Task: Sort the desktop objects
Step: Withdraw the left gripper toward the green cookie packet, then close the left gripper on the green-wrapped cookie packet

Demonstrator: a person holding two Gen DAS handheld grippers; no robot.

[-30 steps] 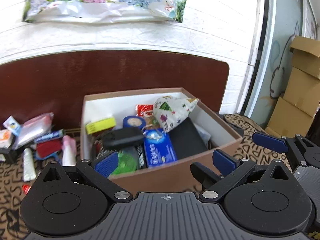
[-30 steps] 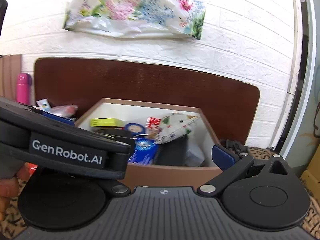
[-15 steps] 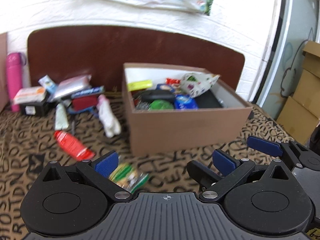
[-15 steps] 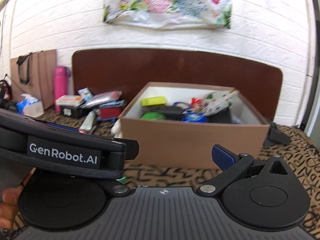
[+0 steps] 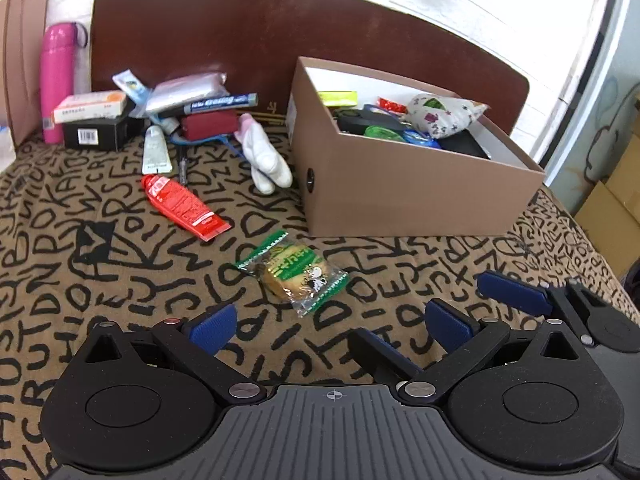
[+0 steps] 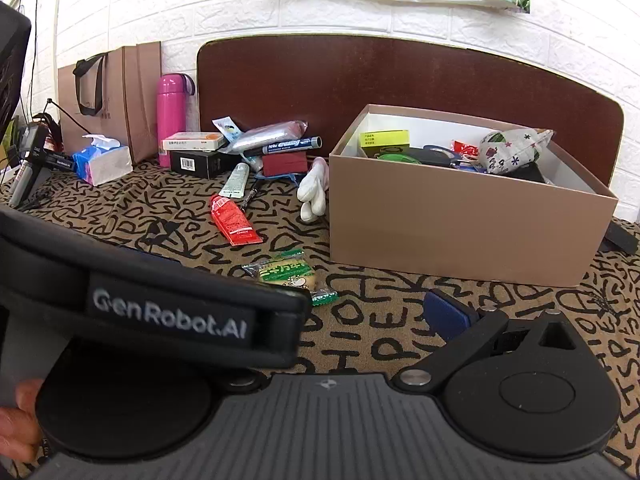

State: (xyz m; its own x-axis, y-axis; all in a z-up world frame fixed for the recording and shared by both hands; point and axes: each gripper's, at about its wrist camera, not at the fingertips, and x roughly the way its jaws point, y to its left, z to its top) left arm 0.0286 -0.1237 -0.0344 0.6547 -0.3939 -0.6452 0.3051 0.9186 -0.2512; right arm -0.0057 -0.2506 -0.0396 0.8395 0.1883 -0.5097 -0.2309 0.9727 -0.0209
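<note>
Hovering both grippers low over the patterned cloth [image 5: 100,264], we hold nothing.

Our left gripper [image 5: 330,326] has its blue pads spread wide, with the green-wrapped biscuit packet [image 5: 294,270] lying on the cloth just ahead of them. Our right gripper [image 6: 362,314] shows one blue pad; the left device hides the other, so we cannot tell its width. The brown box [image 5: 416,188] sits to the right, already holding a mix of items. A red tube [image 5: 182,206], white glove [image 5: 266,158], marker [image 5: 220,101] and pink bottle [image 5: 58,80] lie loose at the back left.
</note>
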